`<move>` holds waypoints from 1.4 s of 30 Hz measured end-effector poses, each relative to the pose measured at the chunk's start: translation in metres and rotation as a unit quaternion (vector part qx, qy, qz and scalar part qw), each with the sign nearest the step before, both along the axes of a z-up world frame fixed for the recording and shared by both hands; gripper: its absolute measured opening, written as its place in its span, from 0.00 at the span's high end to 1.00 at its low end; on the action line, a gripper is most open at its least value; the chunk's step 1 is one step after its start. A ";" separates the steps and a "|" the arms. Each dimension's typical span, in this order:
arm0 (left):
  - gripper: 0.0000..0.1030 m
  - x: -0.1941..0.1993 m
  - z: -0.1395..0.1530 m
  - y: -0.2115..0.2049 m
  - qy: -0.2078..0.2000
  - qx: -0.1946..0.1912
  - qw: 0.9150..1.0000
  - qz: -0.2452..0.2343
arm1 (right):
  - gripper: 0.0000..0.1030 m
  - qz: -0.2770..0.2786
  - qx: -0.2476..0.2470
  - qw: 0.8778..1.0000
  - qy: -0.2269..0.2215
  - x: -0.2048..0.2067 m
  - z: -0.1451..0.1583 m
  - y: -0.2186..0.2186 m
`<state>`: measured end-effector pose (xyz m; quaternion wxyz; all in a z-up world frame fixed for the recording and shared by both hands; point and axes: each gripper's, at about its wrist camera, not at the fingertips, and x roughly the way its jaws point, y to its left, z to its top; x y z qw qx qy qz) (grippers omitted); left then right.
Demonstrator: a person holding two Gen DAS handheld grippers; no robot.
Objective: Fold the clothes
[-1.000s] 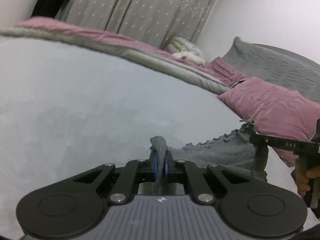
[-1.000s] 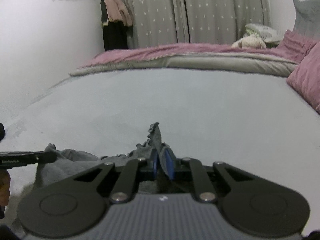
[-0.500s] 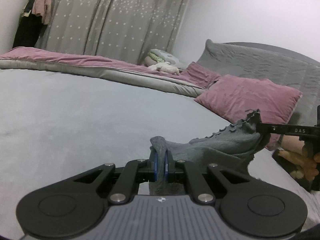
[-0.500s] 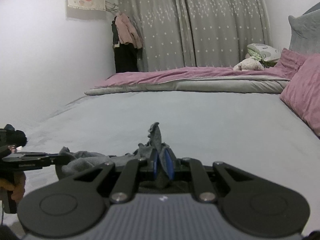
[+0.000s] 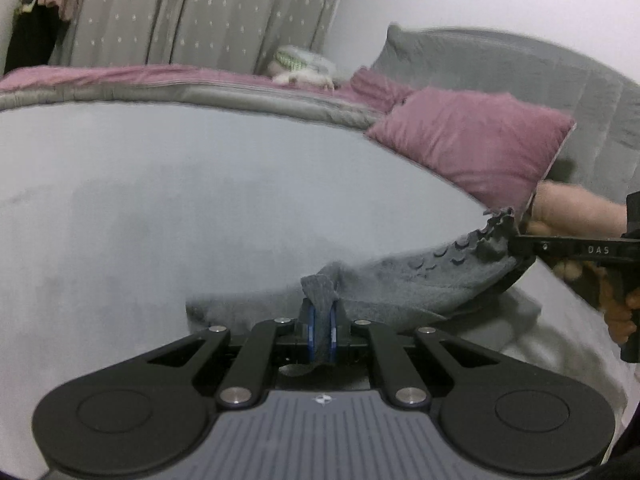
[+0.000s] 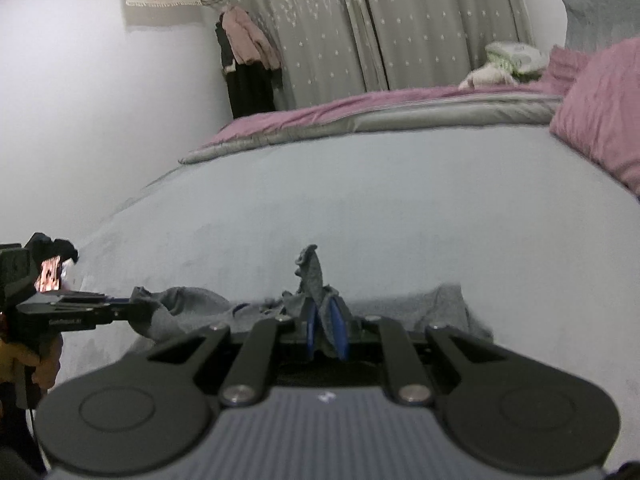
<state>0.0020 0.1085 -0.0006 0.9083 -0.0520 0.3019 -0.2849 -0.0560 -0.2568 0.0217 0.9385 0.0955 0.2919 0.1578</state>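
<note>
Grey knit fabric, soft and slightly fuzzy, makes up the garment (image 5: 404, 280), which is stretched low over the bed (image 5: 180, 200) between both tools. At the bottom centre of the left wrist view, the left tongs (image 5: 320, 334) are closed tight on a bunched corner of it, a tuft of cloth poking up between the blue pads (image 5: 311, 334). From there the cloth runs toward the right of the frame, where the right tongs (image 5: 516, 246) pinch its far edge; that edge is scalloped, with a row of small round bumps along it. A hand (image 5: 568, 216) holds that tool at the right margin, partly cut off by the frame.

In the right wrist view, the right tongs (image 6: 323, 334) sit at the bottom centre, clamped on a pointed peak of the same garment (image 6: 192, 304), the blue pads (image 6: 339, 332) splayed slightly by the thickness. The left tongs (image 6: 134, 306) grip the other end at the left of the frame. The tool bodies hide the garment's lower part, so its overall shape cannot be made out.

Farther back lie a smooth pale bedsheet, a pink velvety pillow (image 5: 472, 140), a folded grey and pink duvet (image 6: 380, 116), and dotted grey curtains (image 6: 400, 24). Both views are blurred.
</note>
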 end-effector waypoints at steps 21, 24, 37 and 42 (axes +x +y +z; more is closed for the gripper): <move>0.68 -0.011 -0.002 0.017 0.051 -0.040 0.997 -0.031 | 0.49 0.053 -0.010 0.997 0.062 0.003 -0.028 -0.002; 0.62 -0.007 0.001 0.016 0.051 -0.066 0.996 -0.031 | 0.47 0.055 -0.002 0.997 0.054 0.007 -0.023 0.004; 0.53 0.026 -0.010 -0.036 0.073 -0.072 0.993 -0.050 | 0.46 0.042 0.091 0.989 0.109 0.053 -0.050 0.006; 0.59 0.022 -0.009 -0.044 0.076 -0.091 0.988 -0.098 | 0.46 0.102 0.157 0.974 0.131 0.054 -0.056 0.008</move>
